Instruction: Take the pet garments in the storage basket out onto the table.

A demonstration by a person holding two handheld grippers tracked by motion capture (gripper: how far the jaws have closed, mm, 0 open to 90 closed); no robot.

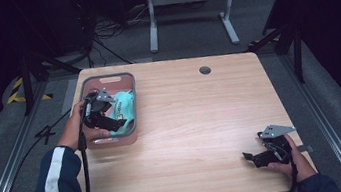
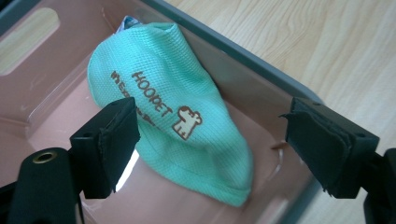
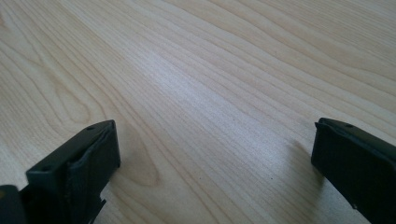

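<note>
The left gripper point(image 2: 212, 140) hangs wide open above the mint mesh pouch point(image 2: 173, 116) inside the pink bin point(image 1: 126, 80); the right gripper point(image 3: 212, 154) rests open on the wooden table point(image 1: 201, 117).

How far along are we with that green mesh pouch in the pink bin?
Done so far: the left gripper is over the pink bin, jaws open on either side of the green mesh pouch, which lies against the bin's wall. In hand: lining up the grasp; the pads are not pressing on it yet. Left: closing on the pouch and lifting it. The right gripper waits open over the wooden table.
</note>
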